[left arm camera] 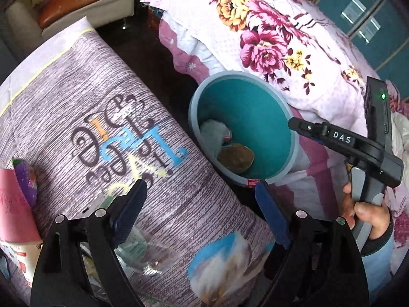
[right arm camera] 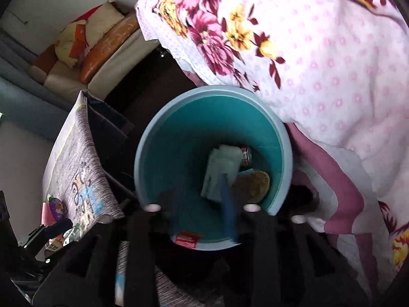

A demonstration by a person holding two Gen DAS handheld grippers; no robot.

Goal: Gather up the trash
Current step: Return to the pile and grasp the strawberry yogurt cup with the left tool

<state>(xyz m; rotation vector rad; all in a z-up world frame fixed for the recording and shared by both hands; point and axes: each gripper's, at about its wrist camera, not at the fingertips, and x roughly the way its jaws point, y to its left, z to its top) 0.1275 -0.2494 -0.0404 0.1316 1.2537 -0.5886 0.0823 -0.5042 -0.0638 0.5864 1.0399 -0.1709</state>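
A: Nearest us, our left hand-held gripper (left arm camera: 198, 199) stands wide open and empty over the bench (left arm camera: 84, 81); clear wrappers (left arm camera: 135, 250) lie under its left finger.

B: Our right hand-held gripper (right arm camera: 204, 204) hangs over the bin (right arm camera: 153, 138), jaws parted, gripping nothing.

A: Farther, at twelve o'clock, trash (right arm camera: 222, 171) lies on the bin's floor, below the fingers.

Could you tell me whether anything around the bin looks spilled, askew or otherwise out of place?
Nothing has spilled: the round teal plastic bin stands upright with pale crumpled paper, a small can and a brown disc inside. Wrappers remain on the grey printed tablecloth.
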